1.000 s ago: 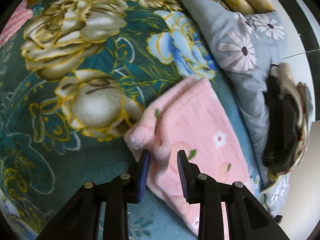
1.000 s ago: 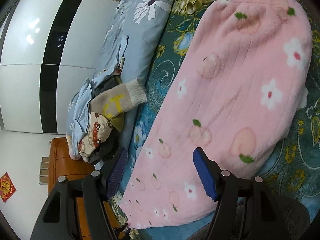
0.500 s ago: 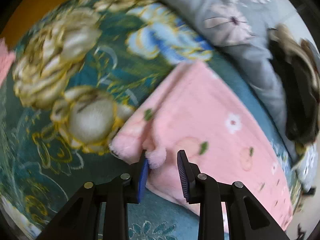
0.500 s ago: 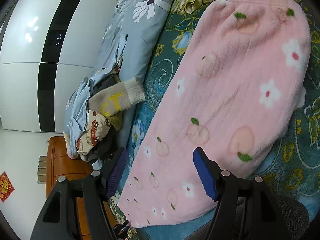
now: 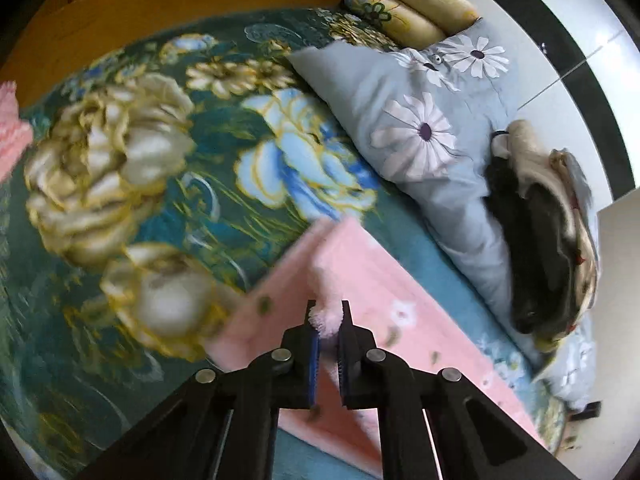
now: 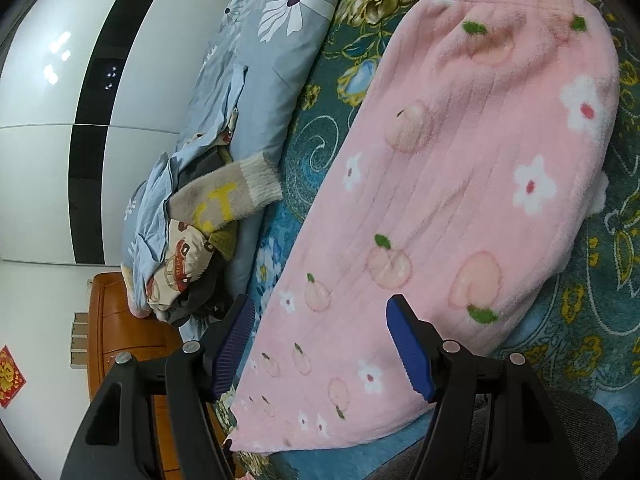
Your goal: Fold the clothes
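Left gripper point(image 5: 327, 322) closing on a fluffy fold of the pink fleece garment point(image 5: 384, 292) spread over the floral blanket point(image 5: 168, 168); right gripper point(image 6: 320, 344) agape above the same garment's lower end.

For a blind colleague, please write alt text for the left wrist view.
The left gripper is closing on a fluffy tuft of the pink fleece garment, which lies on a green floral blanket. A grey daisy pillow and piled clothes lie behind.
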Motion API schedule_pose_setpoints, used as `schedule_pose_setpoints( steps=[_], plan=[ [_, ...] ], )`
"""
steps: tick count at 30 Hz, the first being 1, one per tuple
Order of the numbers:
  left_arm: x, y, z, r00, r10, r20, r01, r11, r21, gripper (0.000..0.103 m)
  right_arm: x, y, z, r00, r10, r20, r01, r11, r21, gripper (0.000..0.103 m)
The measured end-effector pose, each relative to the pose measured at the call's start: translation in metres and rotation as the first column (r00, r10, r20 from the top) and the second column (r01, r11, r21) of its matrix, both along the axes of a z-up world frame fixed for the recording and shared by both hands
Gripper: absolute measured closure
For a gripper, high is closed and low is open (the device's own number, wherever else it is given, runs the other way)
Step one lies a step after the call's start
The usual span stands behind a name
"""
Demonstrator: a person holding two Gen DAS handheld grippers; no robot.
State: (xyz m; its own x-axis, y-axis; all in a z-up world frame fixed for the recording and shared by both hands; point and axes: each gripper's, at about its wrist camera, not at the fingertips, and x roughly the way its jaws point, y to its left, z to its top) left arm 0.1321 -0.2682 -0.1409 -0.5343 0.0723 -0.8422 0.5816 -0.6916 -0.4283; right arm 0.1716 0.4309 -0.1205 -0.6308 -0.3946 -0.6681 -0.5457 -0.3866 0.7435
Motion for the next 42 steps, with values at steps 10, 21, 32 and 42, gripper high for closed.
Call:
schedule_pose_setpoints(
  steps=[10, 21, 32, 42],
  plan=[
    [0.014, 0.006, -0.054, 0.974, 0.043, 0.223, -0.030, 0.998, -0.058, 0.076, 0.000, 0.001, 0.001, 1.000, -0.003, -0.012, 0.003, 1.000, -0.005, 0.033],
    [0.021, -0.010, -0.066, 0.966, 0.089, 0.243, -0.076, 0.995, -0.060, 0.053, 0.000, 0.000, 0.001, 1.000, -0.001, -0.024, 0.001, 1.000, -0.012, 0.033],
    [-0.012, 0.057, 0.058, 0.975, -0.157, -0.159, 0.167, 0.985, 0.052, 0.089, 0.009, 0.005, 0.005, 0.997, -0.016, -0.075, 0.012, 0.999, -0.047, 0.033],
    [-0.059, 0.335, 0.086, 0.570, -0.765, -0.299, 0.808, 0.588, 0.036, 0.089, 0.013, 0.008, 0.004, 0.995, -0.015, -0.099, 0.008, 0.998, -0.064, 0.033]
  ],
)
